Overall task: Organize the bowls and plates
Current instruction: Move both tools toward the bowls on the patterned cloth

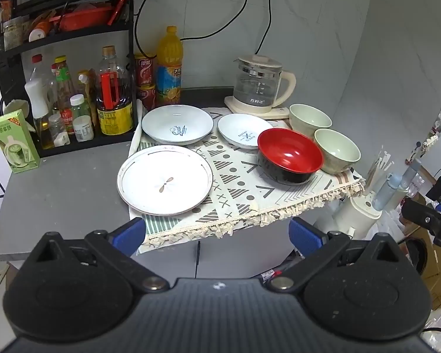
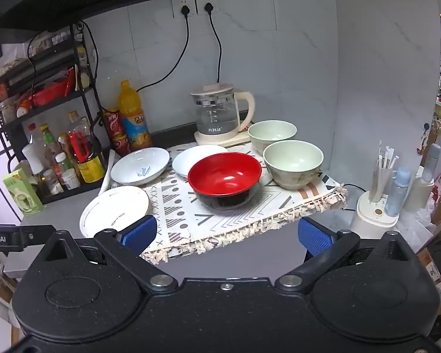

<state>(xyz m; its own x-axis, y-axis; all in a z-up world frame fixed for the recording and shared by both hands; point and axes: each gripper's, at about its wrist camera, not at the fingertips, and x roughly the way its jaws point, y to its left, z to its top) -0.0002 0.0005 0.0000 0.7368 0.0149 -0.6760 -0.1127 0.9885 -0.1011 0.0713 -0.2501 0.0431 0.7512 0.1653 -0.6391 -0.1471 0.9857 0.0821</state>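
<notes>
Left gripper (image 1: 217,235) spread wide, nothing between its pads | right gripper (image 2: 226,235) likewise released, empty | fringed cloth (image 1: 235,194) on counter (image 1: 58,188) just ahead | flat plate (image 1: 164,180) ahead-left of left gripper | red bowl (image 2: 224,179) straight ahead of right gripper | two white dishes (image 1: 177,125) beyond | two green bowls (image 2: 293,160) ahead-right | kettle (image 1: 260,83) farthest back
</notes>
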